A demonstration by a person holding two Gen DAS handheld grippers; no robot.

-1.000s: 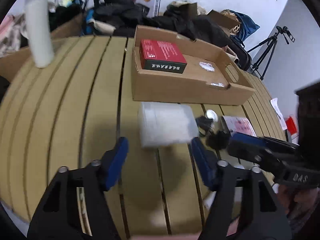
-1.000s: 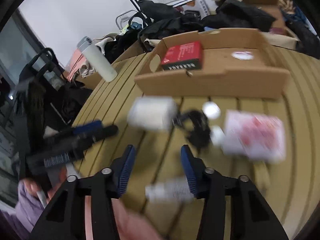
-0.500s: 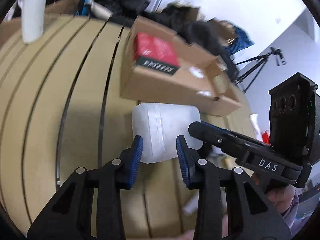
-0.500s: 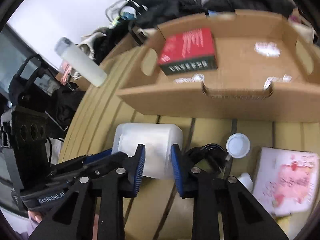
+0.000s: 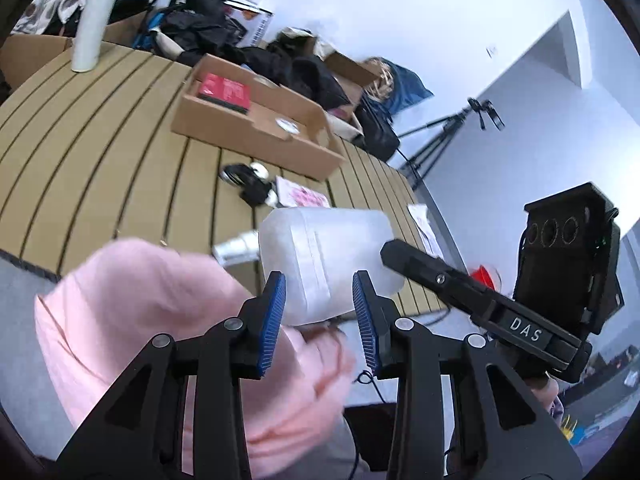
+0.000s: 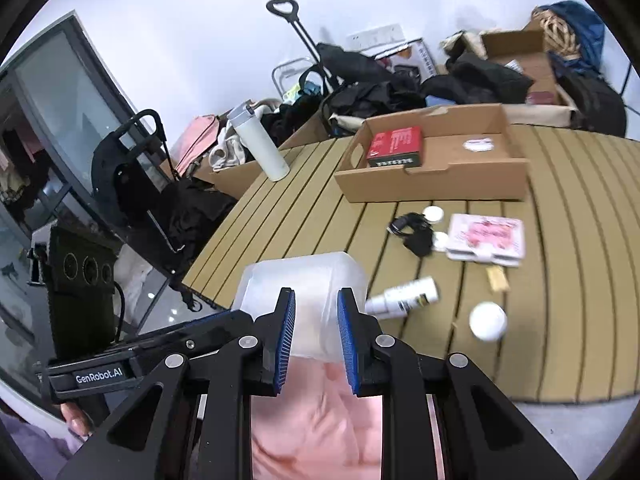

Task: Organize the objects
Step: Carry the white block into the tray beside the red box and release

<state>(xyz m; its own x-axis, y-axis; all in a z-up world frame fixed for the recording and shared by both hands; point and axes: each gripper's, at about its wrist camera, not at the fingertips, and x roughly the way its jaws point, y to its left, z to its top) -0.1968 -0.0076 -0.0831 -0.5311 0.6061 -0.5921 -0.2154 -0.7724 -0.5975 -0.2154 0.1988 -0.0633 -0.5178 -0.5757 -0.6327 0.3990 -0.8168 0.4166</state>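
I hold the translucent plastic container in the air with both tools at once, because it is wide and smooth and one narrow pair of pads would likely let it swing. My left tool is clenched on its near edge, the blue pads pressing the wall from either side. My right tool takes another edge of the same container, and its jaws are closing a little more on it, with the plastic between the pads. The container hangs clear of the slatted tabletop, near its front edge and above my pink-clothed lap, well apart from the cardboard tray at the back. That tray already holds a red box in its left part, so I judge it to be the place where things are gathered, with bare floor left beside the box. Loose things lie between me and the tray: a black cable, a pink packet, a small white bottle on its side and a white ball. I judge the container must travel over these to reach the tray.
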